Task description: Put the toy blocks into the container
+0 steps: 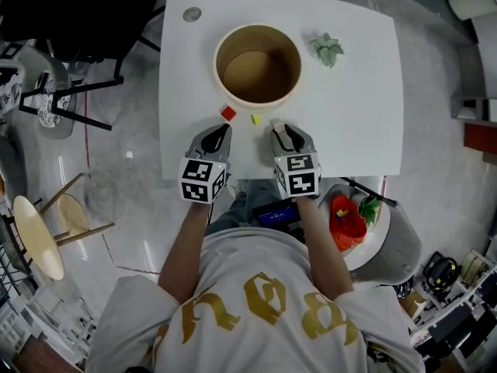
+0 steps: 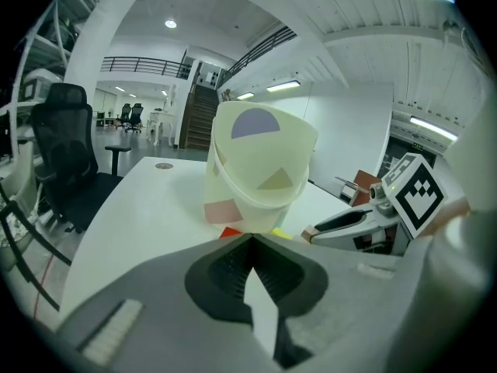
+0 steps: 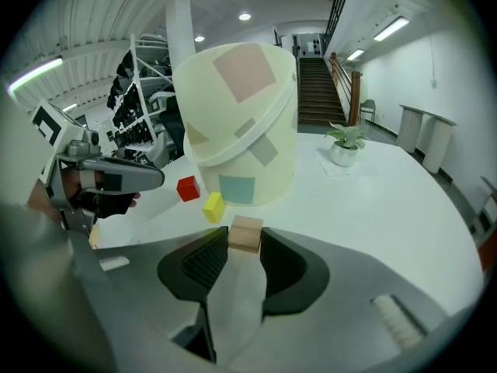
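Right gripper pinches the tan block just in front of the container — but only at the very jaw tips, so the block may twist or slip out on the lift. The red block and yellow block lie close by and could be knocked aside. The left gripper, jaws together with nothing in them, could bump the container.

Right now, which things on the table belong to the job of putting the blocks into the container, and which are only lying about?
For the job:
- container
- red block
- yellow block
- tan block

Just lying about:
- plant
- grey disc
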`<move>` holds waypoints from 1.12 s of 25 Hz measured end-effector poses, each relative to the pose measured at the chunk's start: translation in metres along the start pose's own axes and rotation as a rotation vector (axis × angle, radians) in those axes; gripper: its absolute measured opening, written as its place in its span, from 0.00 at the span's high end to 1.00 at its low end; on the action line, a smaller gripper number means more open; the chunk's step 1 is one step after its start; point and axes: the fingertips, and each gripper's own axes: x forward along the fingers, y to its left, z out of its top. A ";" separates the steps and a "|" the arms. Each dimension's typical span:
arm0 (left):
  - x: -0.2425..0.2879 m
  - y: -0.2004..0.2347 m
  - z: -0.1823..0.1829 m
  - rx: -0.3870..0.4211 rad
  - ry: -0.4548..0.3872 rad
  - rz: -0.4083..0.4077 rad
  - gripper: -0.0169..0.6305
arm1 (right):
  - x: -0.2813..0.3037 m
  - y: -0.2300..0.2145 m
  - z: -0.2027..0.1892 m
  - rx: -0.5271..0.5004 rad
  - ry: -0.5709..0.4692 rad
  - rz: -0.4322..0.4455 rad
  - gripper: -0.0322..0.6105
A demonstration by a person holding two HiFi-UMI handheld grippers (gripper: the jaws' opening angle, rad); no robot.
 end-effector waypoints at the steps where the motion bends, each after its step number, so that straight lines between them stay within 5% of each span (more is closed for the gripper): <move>1: -0.001 0.000 0.002 0.001 -0.005 0.000 0.97 | -0.001 -0.002 0.000 0.008 -0.004 -0.005 0.70; 11: -0.008 -0.009 0.022 0.045 -0.052 -0.013 0.97 | -0.020 -0.030 0.010 0.015 -0.048 -0.107 0.70; 28: -0.054 -0.026 0.079 0.020 -0.204 -0.057 0.97 | -0.087 -0.006 0.062 0.069 -0.228 -0.086 0.70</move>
